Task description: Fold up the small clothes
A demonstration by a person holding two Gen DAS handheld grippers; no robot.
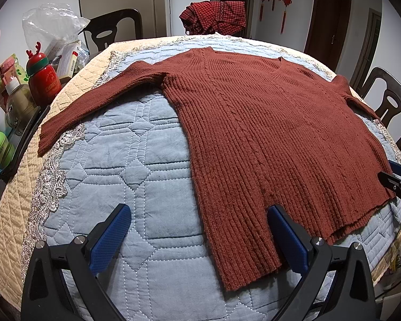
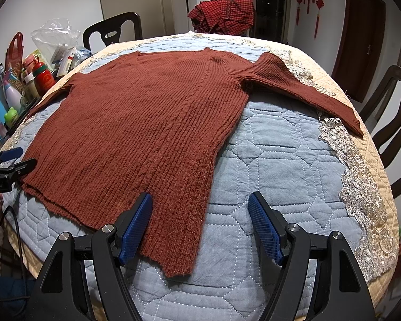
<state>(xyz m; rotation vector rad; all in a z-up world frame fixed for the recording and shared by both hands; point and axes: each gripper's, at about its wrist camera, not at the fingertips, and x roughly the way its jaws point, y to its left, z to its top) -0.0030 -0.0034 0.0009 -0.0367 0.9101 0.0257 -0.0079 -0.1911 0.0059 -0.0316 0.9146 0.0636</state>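
A rust-brown ribbed sweater (image 1: pixel 254 133) lies spread flat, V-neck away from the cameras, on a blue quilted cover (image 1: pixel 125 165) over the table, both sleeves stretched out to the sides. The left gripper (image 1: pixel 199 236) hovers at the near left hem corner, blue pads wide apart, the corner lying between them and the right-hand pad over the knit. The right gripper (image 2: pixel 200 223) sits at the opposite hem corner, fingers equally spread, its left pad above the fabric and its right pad above bare quilt. Neither one is pinching anything. Out past the sweater's left sleeve stands a red reindeer bottle (image 1: pixel 41 77) among cluttered bottles and boxes. A red checked cloth (image 2: pixel 223 16) is draped over a chair beyond the table's far edge.
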